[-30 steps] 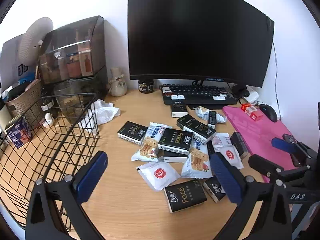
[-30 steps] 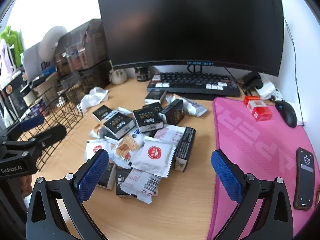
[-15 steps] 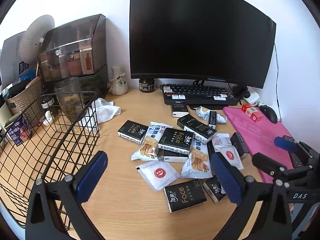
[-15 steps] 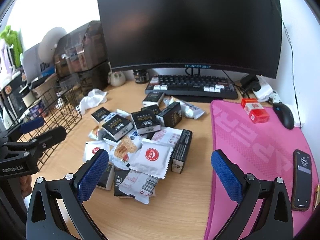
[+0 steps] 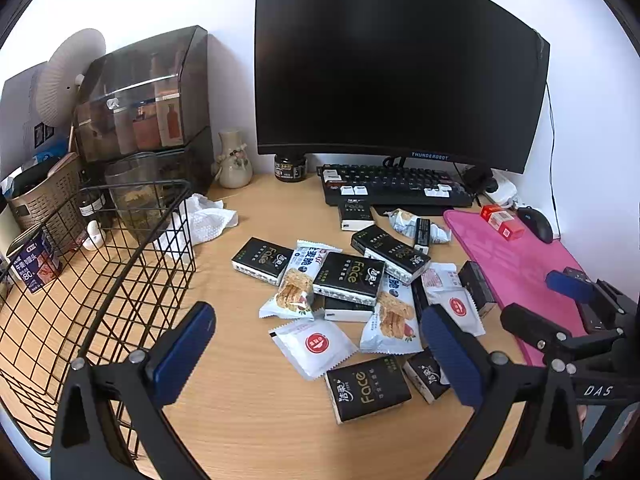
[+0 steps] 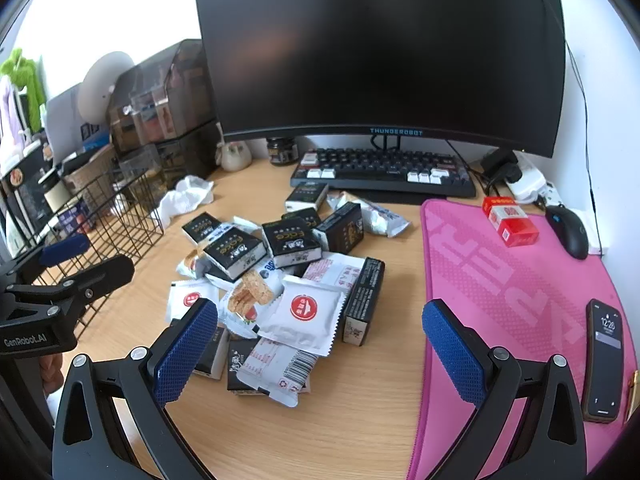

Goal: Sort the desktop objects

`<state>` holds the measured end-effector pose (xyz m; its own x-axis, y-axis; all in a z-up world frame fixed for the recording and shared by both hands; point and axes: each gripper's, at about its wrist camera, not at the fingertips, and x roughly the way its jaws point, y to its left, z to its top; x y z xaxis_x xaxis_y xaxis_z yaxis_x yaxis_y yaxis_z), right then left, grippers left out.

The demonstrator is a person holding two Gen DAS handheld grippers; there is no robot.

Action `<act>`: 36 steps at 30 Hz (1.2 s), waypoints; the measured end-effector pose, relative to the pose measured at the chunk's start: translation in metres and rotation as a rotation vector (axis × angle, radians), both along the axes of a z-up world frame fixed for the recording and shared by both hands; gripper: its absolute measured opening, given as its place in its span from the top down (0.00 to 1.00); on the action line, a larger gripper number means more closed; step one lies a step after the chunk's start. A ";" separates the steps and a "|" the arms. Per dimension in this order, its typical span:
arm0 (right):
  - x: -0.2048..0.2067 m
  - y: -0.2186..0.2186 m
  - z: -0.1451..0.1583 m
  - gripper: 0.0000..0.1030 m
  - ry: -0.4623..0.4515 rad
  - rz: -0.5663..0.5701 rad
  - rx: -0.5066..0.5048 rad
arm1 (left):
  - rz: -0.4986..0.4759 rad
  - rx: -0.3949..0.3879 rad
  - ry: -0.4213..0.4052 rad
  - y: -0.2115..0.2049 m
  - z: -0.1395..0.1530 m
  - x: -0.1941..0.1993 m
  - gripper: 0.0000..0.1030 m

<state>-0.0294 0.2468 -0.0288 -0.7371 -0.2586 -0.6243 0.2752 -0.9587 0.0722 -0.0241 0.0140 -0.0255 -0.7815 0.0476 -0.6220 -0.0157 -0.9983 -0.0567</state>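
Observation:
A pile of black "Face" tissue packs [image 5: 349, 279] [image 6: 291, 241] and white snack packets [image 5: 313, 342] [image 6: 302, 315] lies in the middle of the wooden desk. A black wire basket [image 5: 100, 280] [image 6: 120, 216] stands at the left. My left gripper [image 5: 316, 352] is open and empty, above the desk just in front of the pile, beside the basket. My right gripper [image 6: 320, 344] is open and empty, over the pile's near right edge. Each gripper shows in the other's view, the right one [image 5: 568, 312] and the left one [image 6: 68, 264].
A monitor [image 5: 396, 72] and keyboard [image 5: 396, 190] stand at the back. A pink mat [image 6: 512, 304] on the right carries a red box [image 6: 510, 226], a mouse [image 6: 570, 230] and a phone [image 6: 604, 360]. Storage boxes [image 5: 144, 104], a vase [image 5: 234, 160] and crumpled tissue [image 5: 204, 220] are at the back left.
Both grippers have drifted slightly back and up from the pile. Both stay open and nothing was picked up.

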 end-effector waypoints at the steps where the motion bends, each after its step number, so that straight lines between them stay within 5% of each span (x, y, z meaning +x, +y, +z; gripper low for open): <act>1: 0.000 0.000 0.000 0.00 0.001 0.000 0.000 | -0.001 0.001 -0.001 0.000 0.000 0.000 0.01; 17: -0.005 0.010 -0.001 0.00 -0.007 -0.027 0.007 | -0.047 0.015 -0.056 0.007 -0.014 -0.007 0.02; 22: -0.011 0.017 -0.006 0.00 -0.018 -0.046 0.015 | -0.067 -0.008 -0.132 0.020 -0.038 -0.019 0.16; 34: -0.028 0.022 -0.026 0.00 -0.070 -0.054 0.035 | -0.132 -0.059 -0.238 0.044 -0.080 -0.032 0.18; 36: -0.029 0.022 -0.028 0.00 -0.074 -0.054 0.035 | -0.140 -0.045 -0.241 0.042 -0.079 -0.034 0.27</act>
